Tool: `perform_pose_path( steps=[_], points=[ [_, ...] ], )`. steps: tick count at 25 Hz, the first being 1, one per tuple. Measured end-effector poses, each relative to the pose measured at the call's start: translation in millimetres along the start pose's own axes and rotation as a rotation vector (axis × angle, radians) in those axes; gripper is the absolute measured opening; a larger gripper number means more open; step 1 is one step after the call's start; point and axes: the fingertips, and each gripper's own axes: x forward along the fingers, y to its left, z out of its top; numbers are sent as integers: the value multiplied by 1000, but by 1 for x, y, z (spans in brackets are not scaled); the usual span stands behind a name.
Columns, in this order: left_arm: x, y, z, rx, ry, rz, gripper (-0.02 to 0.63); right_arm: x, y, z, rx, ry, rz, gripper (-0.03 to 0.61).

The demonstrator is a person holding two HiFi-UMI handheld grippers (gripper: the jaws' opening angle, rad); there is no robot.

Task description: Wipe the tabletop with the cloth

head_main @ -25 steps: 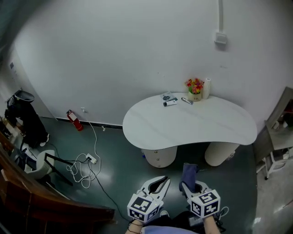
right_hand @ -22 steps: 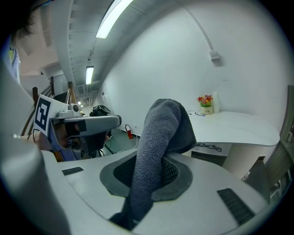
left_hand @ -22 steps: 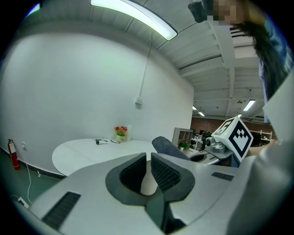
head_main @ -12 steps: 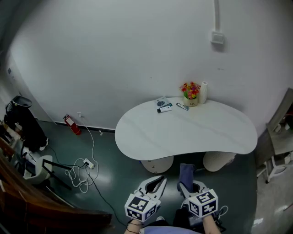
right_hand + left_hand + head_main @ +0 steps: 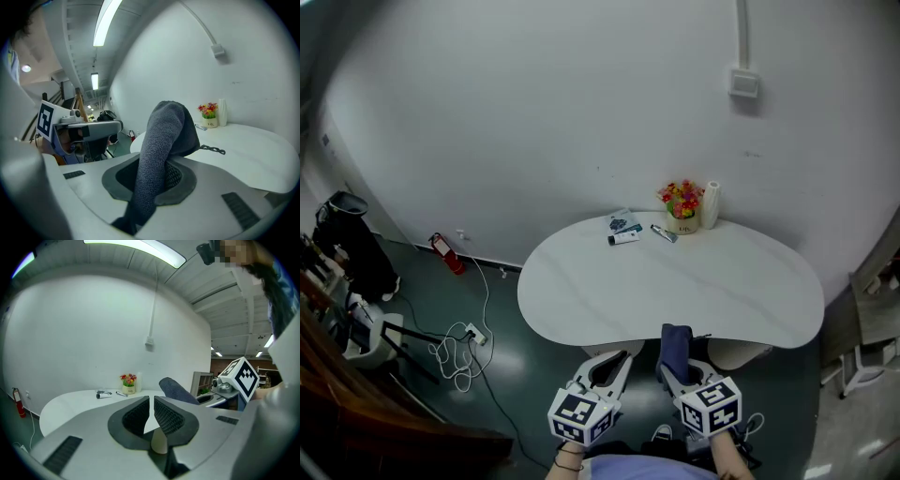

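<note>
Closer than a second ago, the white table (image 5: 581, 281) now has its near edge just ahead of both grippers. At left, the left gripper (image 5: 617, 358) holds nothing, its jaws drawn almost together. At right, the right gripper (image 5: 675, 368) pinches the dark blue cloth (image 5: 676, 337), which stands up beside the table's near edge.

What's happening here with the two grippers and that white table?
A person stands at the near edge of a white table, a gripper in each hand. The right gripper is shut on a dark blue cloth, which sticks up from its jaws and is not on the tabletop. The left gripper is shut and empty. Wiping has not begun; a flower pot sits at the far edge.
</note>
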Motion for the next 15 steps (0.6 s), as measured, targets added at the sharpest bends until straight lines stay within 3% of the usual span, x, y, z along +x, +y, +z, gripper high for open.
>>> perform_pose_path(
  steps=[9, 15],
  points=[
    [17, 17, -9, -10, 52, 83, 35, 25, -31, 6, 37, 11, 62, 63],
    [21, 62, -11, -28, 53, 136, 36, 65, -38, 18, 23, 38, 80, 61]
  ],
)
